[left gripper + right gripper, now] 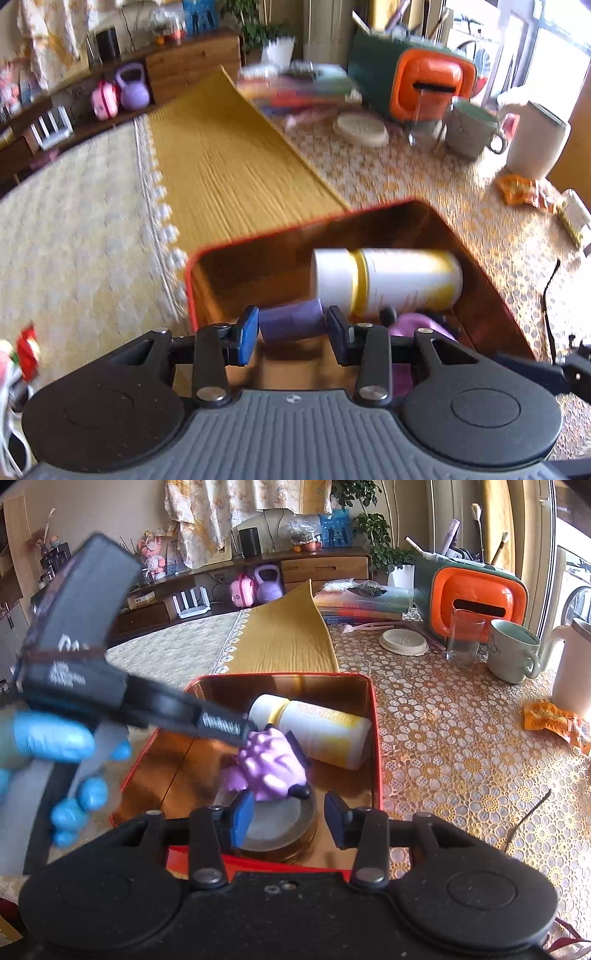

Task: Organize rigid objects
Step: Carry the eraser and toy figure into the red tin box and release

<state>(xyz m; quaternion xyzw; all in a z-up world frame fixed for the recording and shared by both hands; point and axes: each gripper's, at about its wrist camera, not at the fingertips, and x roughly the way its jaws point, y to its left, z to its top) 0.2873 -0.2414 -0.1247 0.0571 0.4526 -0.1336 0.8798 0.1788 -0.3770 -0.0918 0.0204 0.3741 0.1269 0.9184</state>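
A red tin [375, 738] with a gold inside sits on the patterned tablecloth. In it lies a white and yellow bottle [325, 731] on its side, with a round grey-topped lid [288, 819] nearer to me. My left gripper [271, 744] is shut on a knobbly purple toy [273, 768] and holds it over the tin, just above the lid. In the left wrist view the toy [290, 325] sits between the blue pads of the left gripper [291, 325], in front of the bottle [399, 282]. My right gripper [290, 818] hangs open over the tin's near edge, gripping nothing.
A hand in a blue glove [55, 738] holds the left gripper. Behind the tin lie a yellow mat [288, 642], a white round lid [402, 640], a glass [463, 638], a mug [513, 650], an orange and green box [469, 590] and a white jug [572, 672]. An orange packet [554, 720] lies at right.
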